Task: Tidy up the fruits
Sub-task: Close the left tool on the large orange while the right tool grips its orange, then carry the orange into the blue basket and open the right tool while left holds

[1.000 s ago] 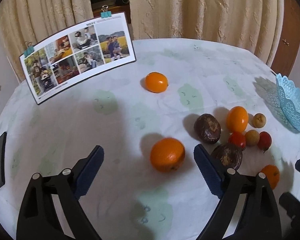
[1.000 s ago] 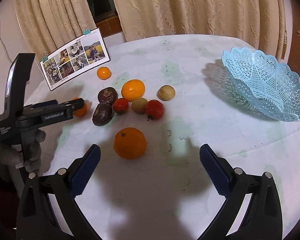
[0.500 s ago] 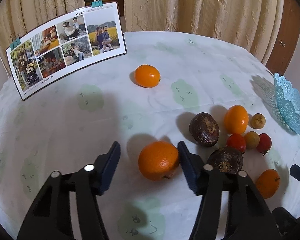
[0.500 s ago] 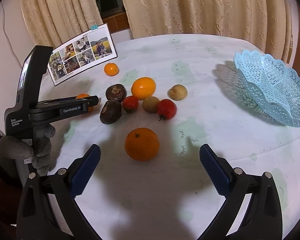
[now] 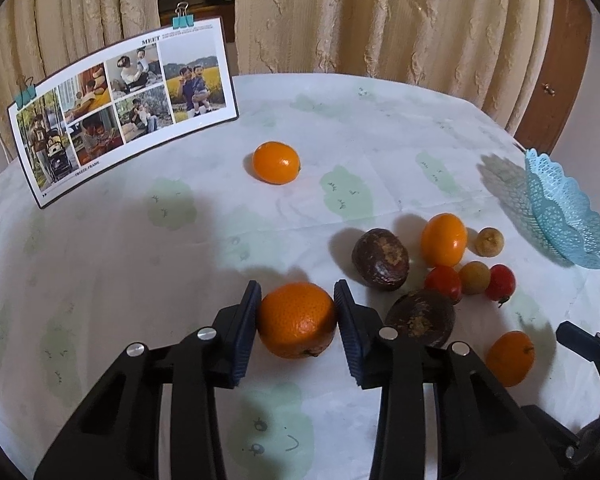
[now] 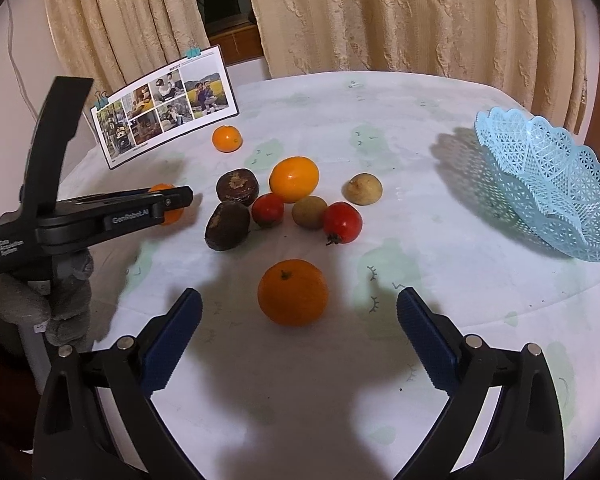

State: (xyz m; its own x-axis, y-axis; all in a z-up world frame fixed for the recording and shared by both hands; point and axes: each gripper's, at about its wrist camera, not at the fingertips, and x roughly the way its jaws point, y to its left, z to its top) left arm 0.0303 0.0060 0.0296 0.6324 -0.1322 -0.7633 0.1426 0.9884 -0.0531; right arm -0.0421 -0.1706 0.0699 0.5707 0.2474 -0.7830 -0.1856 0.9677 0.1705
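My left gripper [image 5: 296, 292] has its jaws closing on a large orange [image 5: 296, 320] that rests on the tablecloth; both blue pads touch its sides. In the right wrist view that gripper [image 6: 176, 200] reaches in from the left and half hides the orange [image 6: 168, 210]. My right gripper [image 6: 298, 300] stands wide, its jaws just starting to close. A smaller orange [image 6: 292, 292] lies on the table between its fingertips, untouched. Further back lie two dark passion fruits [image 6: 236, 188], an oval orange [image 6: 294, 178], two red tomatoes [image 6: 342, 222] and a lone orange [image 6: 227, 139].
A light blue lattice basket [image 6: 548, 184] stands at the right side of the round table [image 5: 400, 128]. A curved photo card [image 5: 120, 108] with binder clips stands at the back left. Two tan round fruits [image 6: 309, 213] lie among the cluster. Curtains hang behind.
The left gripper's jaws have come together from wide apart until its pads meet the large orange. The right gripper has stayed over the smaller orange with its jaws wide.
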